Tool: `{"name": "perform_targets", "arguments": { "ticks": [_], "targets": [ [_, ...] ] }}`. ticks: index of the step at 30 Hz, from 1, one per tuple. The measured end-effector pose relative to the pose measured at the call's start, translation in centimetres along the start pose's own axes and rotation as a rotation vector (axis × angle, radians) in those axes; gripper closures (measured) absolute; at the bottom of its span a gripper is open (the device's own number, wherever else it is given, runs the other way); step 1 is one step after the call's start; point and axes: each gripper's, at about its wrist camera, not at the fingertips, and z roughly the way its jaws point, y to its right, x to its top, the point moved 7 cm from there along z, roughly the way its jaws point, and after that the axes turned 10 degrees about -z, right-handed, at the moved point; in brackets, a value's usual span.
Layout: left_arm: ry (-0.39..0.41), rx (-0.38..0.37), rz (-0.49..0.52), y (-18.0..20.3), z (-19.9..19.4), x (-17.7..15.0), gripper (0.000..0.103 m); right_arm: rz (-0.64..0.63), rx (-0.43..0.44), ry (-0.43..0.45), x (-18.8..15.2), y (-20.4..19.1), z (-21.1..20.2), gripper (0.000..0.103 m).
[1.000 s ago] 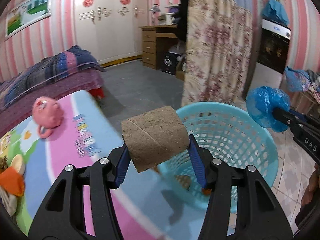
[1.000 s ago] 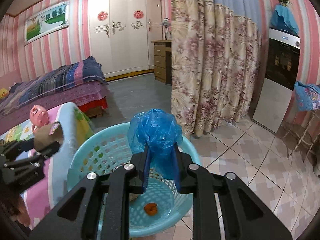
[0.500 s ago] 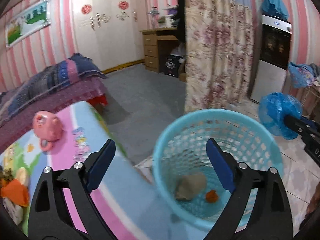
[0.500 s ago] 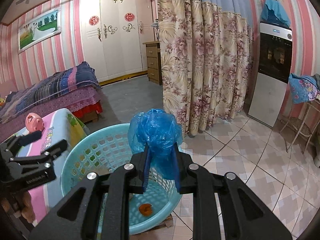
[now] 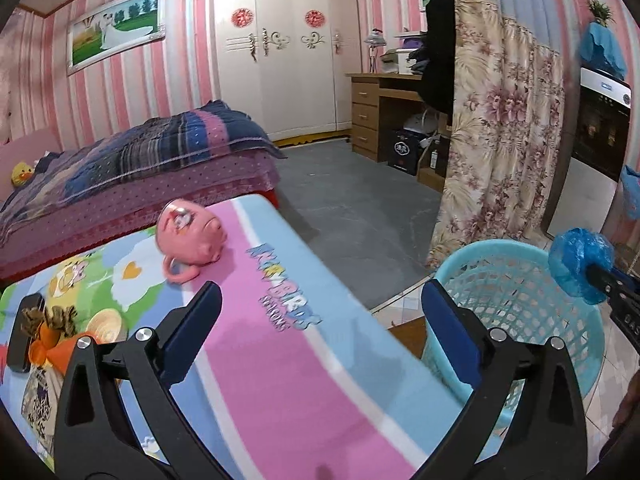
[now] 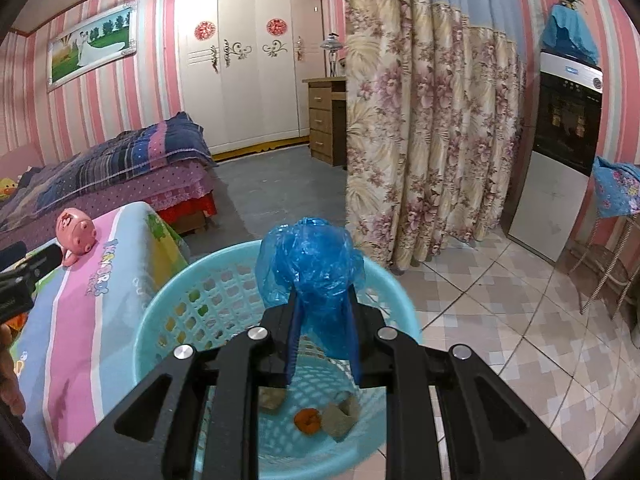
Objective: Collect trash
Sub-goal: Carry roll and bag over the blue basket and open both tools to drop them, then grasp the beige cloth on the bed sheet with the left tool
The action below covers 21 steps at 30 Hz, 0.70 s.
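Blue crumpled plastic bag [image 6: 310,268] sits clenched between the pads of the right gripper [image 6: 322,344], held over the open mouth of the turquoise laundry-style basket [image 6: 160,312] that serves as the bin. Below it, on the basket floor, lie a cardboard tube [image 6: 340,416], an orange scrap [image 6: 307,420] and another brownish lump [image 6: 272,398]. A second ago the left gripper [image 5: 320,332] was clamped on that cardboard tube above the basket; now its jaws stand wide apart with nothing between them, and it has swung back over the table [image 5: 304,392], above the pink-and-blue cartoon cover near the table's right edge. So the tube is delivered, and the left side is free for the next piece. The bag, by contrast, has stayed gripped over the basket through all this, so its drop looks like the step now due; being light and springy, it may cling to a pad or drift toward the rim. At the table's near left corner lie an orange wrapper-like scrap [image 5: 56,350], a pale round piece [image 5: 103,326] and a dark flat object [image 5: 22,334], likely the remaining trash. Further along, toward the far edge, a pink pig-shaped toy [image 5: 188,240] rests on the cover and does not look like rubbish. Beyond are a bed [image 5: 140,168], a floral curtain [image 6: 432,140] and a white wardrobe [image 5: 280,52].
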Motion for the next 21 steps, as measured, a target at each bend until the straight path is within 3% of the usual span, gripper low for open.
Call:
{"name": "perform_targets", "arguments": {
  "ticks": [2, 4, 5, 6, 8, 14, 21],
  "targets": [
    [0.002, 0.015, 0.005, -0.4, -0.2, -0.4, 0.006, 0.000, 0.007, 0.001, -0.1, -0.7, 0.4, 0.080],
    [0.003, 0.032, 0.016, -0.9, -0.6, -0.9, 0.006, 0.006, 0.003, -0.009, -0.3, -1.0, 0.9, 0.057],
    [0.001, 0.035, 0.020, -1.1, -0.8, -1.0, 0.006, 0.009, -0.005, -0.005, -0.3, -1.1, 0.9, 0.039],
    [0.000, 0.039, 0.025, -1.4, -1.1, -1.1, 0.006, 0.016, -0.004, 0.005, -0.2, -1.1, 0.8, 0.034],
    [0.004, 0.047, 0.023, -2.1, -1.8, -1.3, 0.006, 0.014, -0.010, 0.001, 0.0, -1.3, 0.6, 0.033],
    [0.027, 0.090, 0.009, -5.4, -4.7, -1.4, 0.006, -0.053, -0.059, 0.052, 1.9, -2.7, -2.0, 0.008],
    [0.050, 0.176, -0.029, -11.6, -8.2, -1.1, 0.006, -0.059, 0.055, 0.106, 3.9, -6.9, -4.2, 0.005]
  ]
}}
